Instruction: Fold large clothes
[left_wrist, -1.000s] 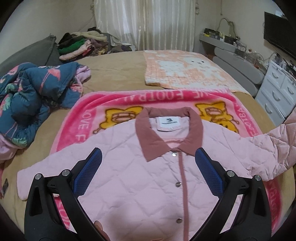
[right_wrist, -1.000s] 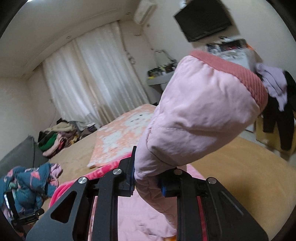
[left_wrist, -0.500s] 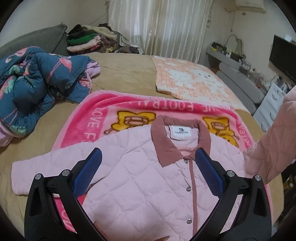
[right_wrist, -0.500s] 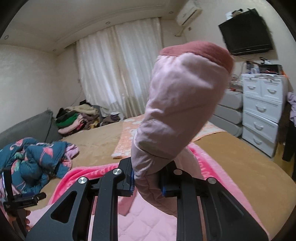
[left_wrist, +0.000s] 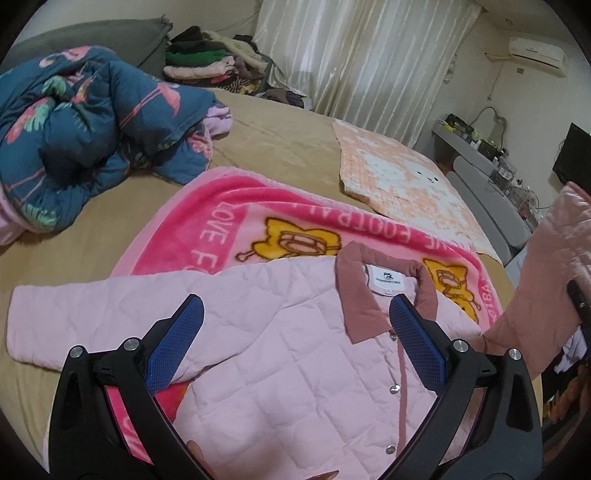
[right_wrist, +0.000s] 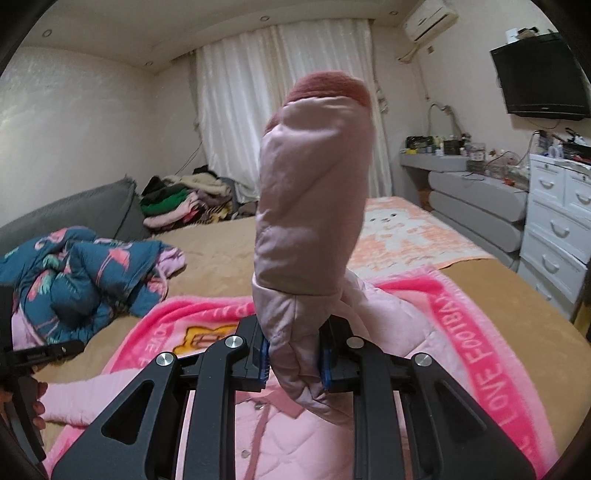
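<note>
A pink quilted jacket (left_wrist: 303, 354) with a dusty-rose collar (left_wrist: 354, 291) lies front up and buttoned on a bright pink blanket (left_wrist: 221, 218). Its left sleeve (left_wrist: 85, 317) stretches flat toward the left. My left gripper (left_wrist: 295, 328) hovers open above the jacket's chest with nothing between its blue pads. My right gripper (right_wrist: 293, 356) is shut on the jacket's right sleeve (right_wrist: 310, 206), which stands up in front of the camera with its rose cuff on top. In the left wrist view that lifted sleeve (left_wrist: 546, 280) rises at the right edge.
A crumpled navy flamingo quilt (left_wrist: 88, 140) lies at the left of the tan bed (left_wrist: 280, 140). A peach checked blanket (left_wrist: 402, 181) lies at the far right, a clothes pile (left_wrist: 207, 66) at the back. White drawers (right_wrist: 557, 218) and a grey shelf stand beside the bed.
The right gripper has carried the sleeve leftward over the jacket and rolled, so the cuff now stands upright. The left gripper slid sideways; the jacket's left sleeve shows more fully.
</note>
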